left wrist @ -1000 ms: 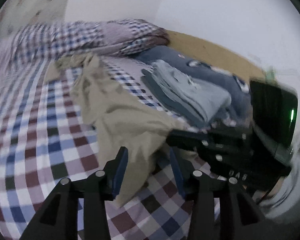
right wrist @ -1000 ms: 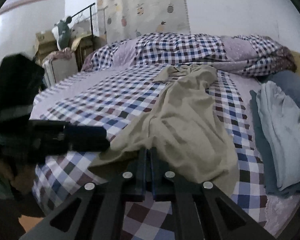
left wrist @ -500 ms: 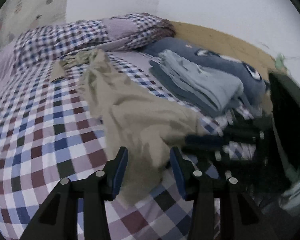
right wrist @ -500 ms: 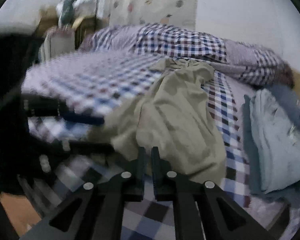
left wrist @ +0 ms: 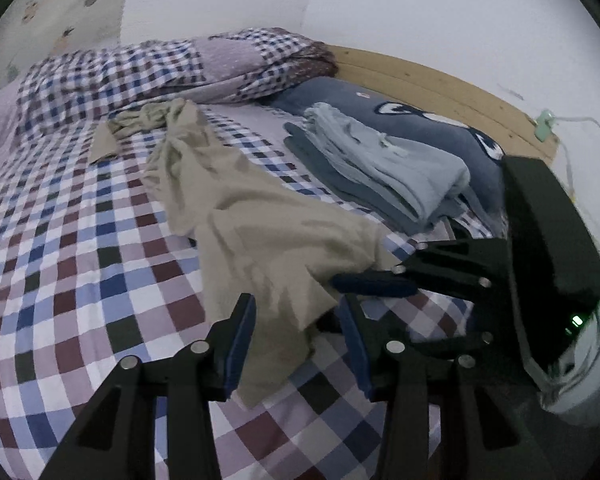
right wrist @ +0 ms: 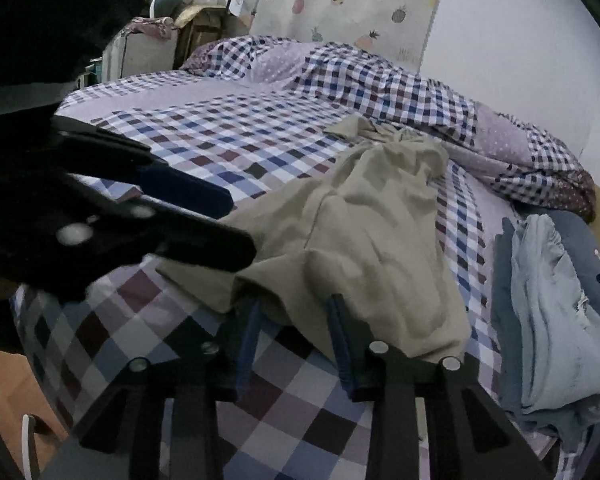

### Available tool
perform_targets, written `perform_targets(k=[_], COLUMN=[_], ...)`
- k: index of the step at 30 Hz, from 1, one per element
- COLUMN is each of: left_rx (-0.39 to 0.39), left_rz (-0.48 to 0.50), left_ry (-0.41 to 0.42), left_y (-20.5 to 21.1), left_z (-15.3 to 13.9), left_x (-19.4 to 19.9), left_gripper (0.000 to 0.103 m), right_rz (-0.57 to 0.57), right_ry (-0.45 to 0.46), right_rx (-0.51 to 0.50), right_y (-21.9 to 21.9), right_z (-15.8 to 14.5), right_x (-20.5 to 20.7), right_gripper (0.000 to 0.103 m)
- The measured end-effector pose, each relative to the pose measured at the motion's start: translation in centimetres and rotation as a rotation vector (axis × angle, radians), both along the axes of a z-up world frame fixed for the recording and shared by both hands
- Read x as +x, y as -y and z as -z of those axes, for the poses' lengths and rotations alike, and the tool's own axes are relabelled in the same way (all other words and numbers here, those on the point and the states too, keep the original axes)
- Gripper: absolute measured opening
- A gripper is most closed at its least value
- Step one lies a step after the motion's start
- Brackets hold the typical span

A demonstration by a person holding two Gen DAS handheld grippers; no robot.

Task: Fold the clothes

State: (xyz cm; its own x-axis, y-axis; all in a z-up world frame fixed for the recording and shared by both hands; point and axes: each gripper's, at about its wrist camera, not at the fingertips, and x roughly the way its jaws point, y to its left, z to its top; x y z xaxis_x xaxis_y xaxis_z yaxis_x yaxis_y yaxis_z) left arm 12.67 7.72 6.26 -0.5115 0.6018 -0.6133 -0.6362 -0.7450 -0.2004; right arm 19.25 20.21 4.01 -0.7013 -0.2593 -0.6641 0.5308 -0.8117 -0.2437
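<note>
A crumpled beige garment (left wrist: 252,236) lies lengthwise on the checked bedsheet (left wrist: 60,264). My left gripper (left wrist: 296,332) is open, and the garment's near corner lies loosely between its blue pads without being pressed. In the right wrist view the same beige garment (right wrist: 372,240) bunches up just ahead of my right gripper (right wrist: 296,316). Its jaws are opening and the hem rests over the fingertips, not pinched. The right gripper (left wrist: 376,284) also shows at the garment's right edge in the left wrist view. The left gripper (right wrist: 196,216) reaches the garment's left edge in the right wrist view.
A stack of folded light-blue and grey-blue clothes (left wrist: 384,168) (right wrist: 548,320) sits on the right of the bed beside a dark blue pillow (left wrist: 424,132). A rumpled checked duvet (left wrist: 160,68) lies at the far end. The wooden headboard (left wrist: 440,84) runs along the right, and furniture (right wrist: 148,48) stands beyond the bed.
My right gripper's jaws, shut before, have parted, and it has rolled and dropped toward the garment's hem. The left gripper has stayed open in about the same place.
</note>
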Motion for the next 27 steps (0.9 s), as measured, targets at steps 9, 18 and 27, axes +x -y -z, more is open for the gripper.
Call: perform_targets(k=[9, 18, 27], left_rx=[-0.141, -0.273, -0.343], left_rz=[0.035, -0.016, -0.036], left_ry=[-0.136, -0.308, -0.417], left_y=[-2.6, -4.9, -5.9], left_z=[0.1, 0.5, 0.7], left_x=[2.1, 2.6, 2.1], left_gripper=[0.052, 0.052, 0.009], right_rz=[0.041, 0.001, -0.019], right_ry=[0.012, 0.012, 0.027], right_rx=[-0.165, -0.202, -0.238], right_y=[-2.5, -2.3, -2.9], right_z=[-2.1, -3.3, -3.8], right_x=[-0.6, 0.1, 0.4], right_gripper=[0.002, 0.001, 0.001])
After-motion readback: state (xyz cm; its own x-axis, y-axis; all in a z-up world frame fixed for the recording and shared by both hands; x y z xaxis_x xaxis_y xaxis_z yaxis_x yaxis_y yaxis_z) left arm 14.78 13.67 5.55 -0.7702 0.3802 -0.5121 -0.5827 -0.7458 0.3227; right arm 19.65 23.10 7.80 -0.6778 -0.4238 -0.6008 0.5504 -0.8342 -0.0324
